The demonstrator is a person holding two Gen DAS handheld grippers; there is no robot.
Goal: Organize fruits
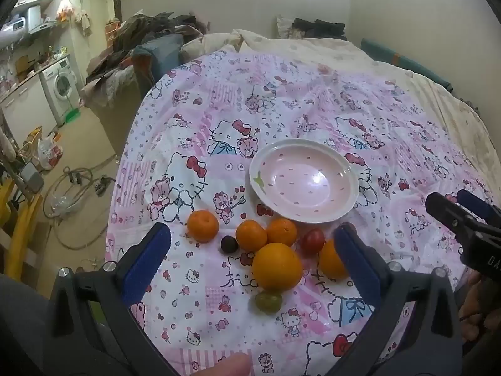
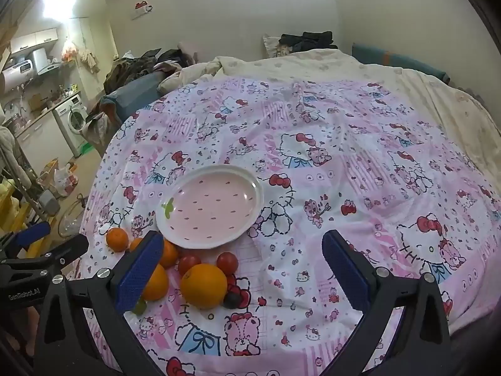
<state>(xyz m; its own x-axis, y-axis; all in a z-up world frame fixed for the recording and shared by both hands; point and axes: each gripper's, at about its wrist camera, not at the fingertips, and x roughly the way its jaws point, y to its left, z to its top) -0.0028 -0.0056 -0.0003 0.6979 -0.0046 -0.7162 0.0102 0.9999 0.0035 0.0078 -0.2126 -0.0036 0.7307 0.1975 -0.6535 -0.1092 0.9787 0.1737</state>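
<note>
A pink strawberry-print plate [image 1: 339, 211] [image 2: 255, 188] lies empty on the Hello Kitty sheet. In front of it sits a cluster of fruit: a large orange [image 1: 277, 266] [image 2: 203, 285], several small oranges [image 1: 202, 225] [image 2: 117, 238], red cherry tomatoes [image 1: 314, 240] [image 2: 227, 262], a dark grape [image 1: 229, 244] [image 2: 231, 300] and a green fruit [image 1: 268, 302]. My left gripper [image 1: 252, 241] is open and empty, hovering over the fruit. My right gripper [image 2: 242, 250] is open and empty, to the right of the fruit; it also shows in the left wrist view [image 1: 463, 216].
The bed's Hello Kitty sheet [image 1: 281, 109] has a cream duvet [image 1: 313, 47] behind it. Clothes pile [image 1: 150, 31] at the far left corner. Left of the bed the floor holds hoses [image 1: 72, 188], bags and a washing machine [image 1: 62, 87].
</note>
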